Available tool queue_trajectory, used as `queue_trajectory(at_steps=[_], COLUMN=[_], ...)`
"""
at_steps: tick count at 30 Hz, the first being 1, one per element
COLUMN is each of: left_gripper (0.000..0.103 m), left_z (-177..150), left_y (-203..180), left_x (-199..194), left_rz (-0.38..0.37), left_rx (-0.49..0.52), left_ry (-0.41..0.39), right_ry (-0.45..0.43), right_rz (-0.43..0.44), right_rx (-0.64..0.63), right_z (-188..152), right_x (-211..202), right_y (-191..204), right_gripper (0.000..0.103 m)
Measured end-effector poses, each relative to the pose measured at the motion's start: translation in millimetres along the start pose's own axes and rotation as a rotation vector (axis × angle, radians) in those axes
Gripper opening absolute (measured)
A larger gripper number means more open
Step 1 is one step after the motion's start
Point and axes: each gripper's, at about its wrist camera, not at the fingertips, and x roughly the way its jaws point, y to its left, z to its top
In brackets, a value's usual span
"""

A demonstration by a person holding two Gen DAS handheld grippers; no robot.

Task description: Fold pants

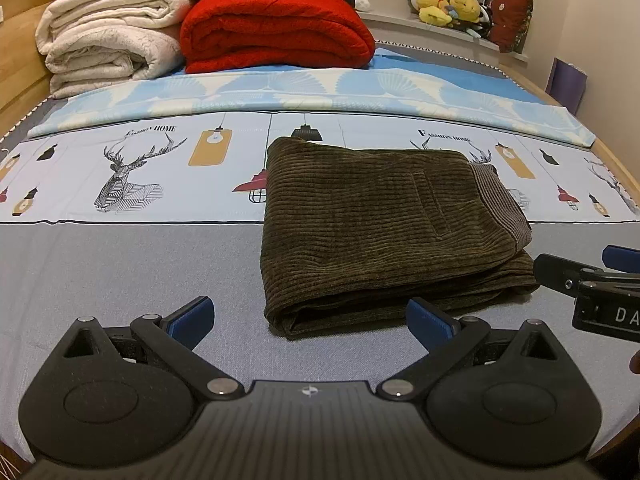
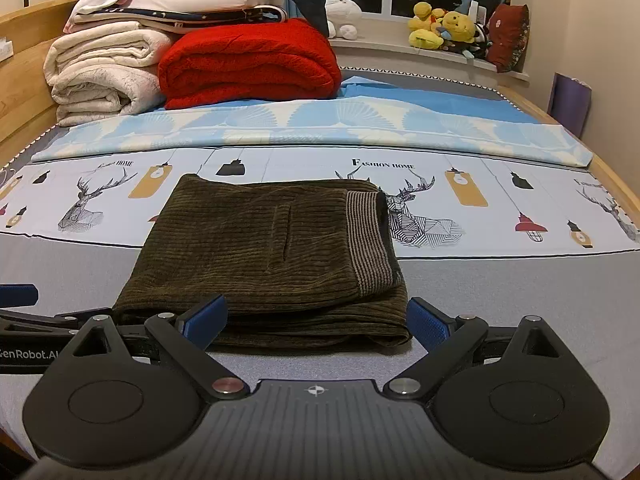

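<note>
Dark olive corduroy pants point(image 1: 380, 224) lie folded into a compact rectangle on the bed, striped waistband lining showing on their right side. In the right wrist view the pants point(image 2: 260, 252) sit straight ahead. My left gripper point(image 1: 310, 320) is open just short of the fold's near left corner, holding nothing. My right gripper point(image 2: 316, 322) is open too, its blue pads either side of the near edge without clamping it. The right gripper point(image 1: 592, 276) shows at the right edge of the left wrist view; the left gripper point(image 2: 24, 300) shows at the left edge of the right wrist view.
The bed sheet point(image 1: 120, 264) is grey near me, with a deer-and-lamp print farther off. A folded red blanket point(image 1: 276, 28) and stacked cream blankets point(image 1: 104, 40) sit at the head. Plush toys point(image 2: 444, 26) line the windowsill. A wooden bed frame point(image 2: 24, 92) runs along the left.
</note>
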Motion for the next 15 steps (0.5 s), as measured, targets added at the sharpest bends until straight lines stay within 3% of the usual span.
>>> queue_trajectory(at_steps=[15], left_gripper=[0.102], left_z=[0.1], left_y=[-0.4], left_x=[-0.4], left_rz=[-0.001], left_rx=[0.002], left_ry=[-0.002], right_ry=[0.000], right_rz=[0.000], right_rx=[-0.001], right_z=[-0.2], right_x=[0.3], right_y=[0.5], right_gripper=[0.096])
